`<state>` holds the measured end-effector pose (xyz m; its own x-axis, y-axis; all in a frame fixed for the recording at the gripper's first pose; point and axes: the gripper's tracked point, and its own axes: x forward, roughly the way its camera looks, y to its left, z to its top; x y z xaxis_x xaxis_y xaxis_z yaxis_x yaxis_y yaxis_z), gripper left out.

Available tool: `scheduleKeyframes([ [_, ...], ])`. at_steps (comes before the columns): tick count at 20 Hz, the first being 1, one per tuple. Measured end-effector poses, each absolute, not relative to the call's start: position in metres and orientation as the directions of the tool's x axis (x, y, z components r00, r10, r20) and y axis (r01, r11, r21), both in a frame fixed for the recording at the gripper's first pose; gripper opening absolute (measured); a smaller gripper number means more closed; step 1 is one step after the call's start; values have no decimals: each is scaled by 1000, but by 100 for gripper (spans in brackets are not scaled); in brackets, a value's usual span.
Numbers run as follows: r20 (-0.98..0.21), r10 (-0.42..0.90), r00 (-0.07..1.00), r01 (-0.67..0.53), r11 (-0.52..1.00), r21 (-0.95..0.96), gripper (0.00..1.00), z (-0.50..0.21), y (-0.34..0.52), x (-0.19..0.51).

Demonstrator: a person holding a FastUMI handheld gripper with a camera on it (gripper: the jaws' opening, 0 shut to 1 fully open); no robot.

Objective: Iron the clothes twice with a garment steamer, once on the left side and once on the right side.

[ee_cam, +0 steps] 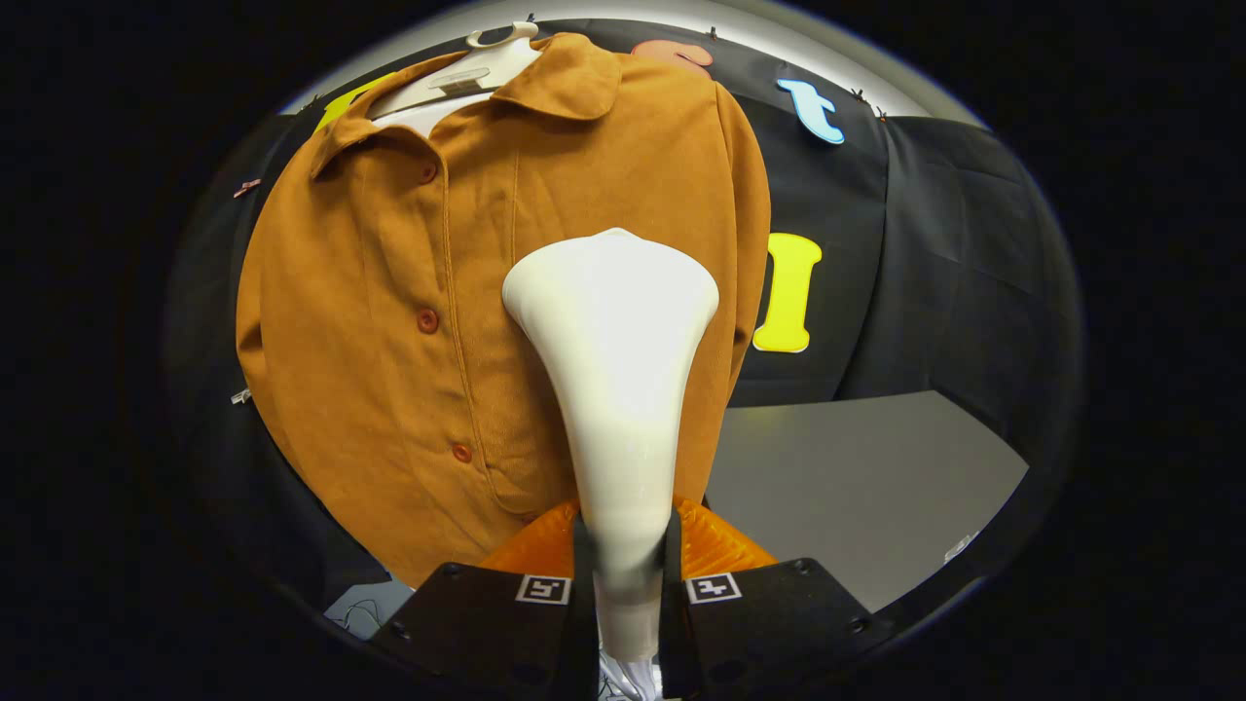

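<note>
One steamer (613,389) in hand-held gripper (628,545), one shirt (389,321).

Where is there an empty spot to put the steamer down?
The grey table is bare to the right of the shirt, up to the black cloth wall. Straight ahead it is crowded: the steamer, clamped between the fingers of the gripper, stands close before the shirt on its hanger.

Shirt (389,321) mustard-brown, reddish buttons (427,320); steamer (613,389) cream-white; hanger (477,68) cream; table (857,477) grey.
</note>
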<state>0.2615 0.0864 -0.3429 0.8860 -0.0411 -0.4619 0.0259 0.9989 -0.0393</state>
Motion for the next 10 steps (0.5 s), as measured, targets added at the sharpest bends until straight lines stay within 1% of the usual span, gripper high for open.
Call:
scheduleKeyframes([
  [4,-517,-45,855,25,999,-46,28,-374,87,252],
  [10,-530,-75,844,34,996,-87,28,-403,83,249],
])
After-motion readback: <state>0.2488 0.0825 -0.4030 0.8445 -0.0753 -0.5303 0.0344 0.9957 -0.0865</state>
